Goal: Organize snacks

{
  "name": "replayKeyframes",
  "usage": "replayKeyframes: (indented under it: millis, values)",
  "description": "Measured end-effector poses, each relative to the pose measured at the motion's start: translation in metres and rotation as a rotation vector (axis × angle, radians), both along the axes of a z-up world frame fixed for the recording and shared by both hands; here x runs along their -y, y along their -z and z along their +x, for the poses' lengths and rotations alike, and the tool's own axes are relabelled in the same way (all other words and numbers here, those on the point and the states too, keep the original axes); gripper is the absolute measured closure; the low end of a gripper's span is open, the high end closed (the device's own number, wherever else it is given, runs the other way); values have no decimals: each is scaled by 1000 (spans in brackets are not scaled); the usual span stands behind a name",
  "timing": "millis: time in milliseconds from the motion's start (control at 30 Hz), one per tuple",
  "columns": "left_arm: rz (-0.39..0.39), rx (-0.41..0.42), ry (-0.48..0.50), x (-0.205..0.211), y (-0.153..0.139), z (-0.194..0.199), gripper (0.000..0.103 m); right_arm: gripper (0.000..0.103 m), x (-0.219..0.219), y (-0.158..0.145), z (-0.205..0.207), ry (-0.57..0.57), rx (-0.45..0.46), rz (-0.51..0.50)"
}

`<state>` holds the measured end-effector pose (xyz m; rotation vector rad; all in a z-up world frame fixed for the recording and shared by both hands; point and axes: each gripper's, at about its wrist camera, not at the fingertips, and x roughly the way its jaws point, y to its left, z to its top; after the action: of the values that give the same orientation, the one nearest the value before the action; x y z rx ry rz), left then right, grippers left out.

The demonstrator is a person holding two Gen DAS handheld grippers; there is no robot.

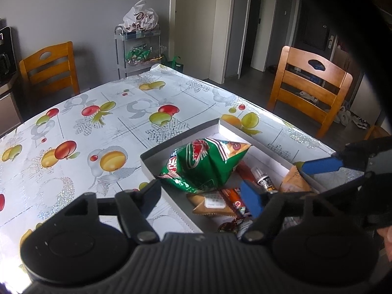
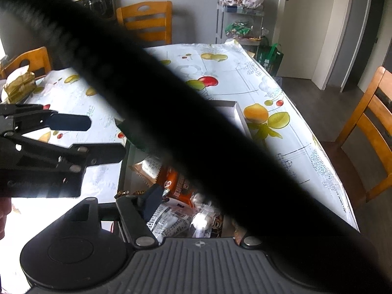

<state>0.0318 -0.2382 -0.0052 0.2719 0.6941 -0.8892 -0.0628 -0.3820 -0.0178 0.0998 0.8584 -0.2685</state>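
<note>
The left gripper [image 1: 204,192] hangs over the near end of the shallow white box [image 1: 156,150], fingers spread wide with nothing between them. A green snack bag [image 1: 208,164] lies in the box at lower centre of the left wrist view, with smaller wrapped snacks [image 1: 213,203] below it. The box sits on a fruit-print desk [image 1: 98,122]. The right gripper [image 1: 291,178] enters at right, blue fingers apart and empty. In the right wrist view a dark band, possibly a cable [image 2: 171,112], crosses the frame diagonally.
</note>
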Motion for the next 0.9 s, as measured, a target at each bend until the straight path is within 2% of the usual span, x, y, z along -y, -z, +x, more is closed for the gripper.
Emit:
replayKeyframes:
  millis: [133,533,900]
  values:
    - [-6,1,-3,-1,-2,0,24,29,3,-2,1,14,10,-2]
    - [-16,-17,-14,-7,-5,2,19,21,8,-7,1,36,37,-8]
    - [-11,-33,-26,-16,-13,1,16,19,10,-12,-1,46,51,-14]
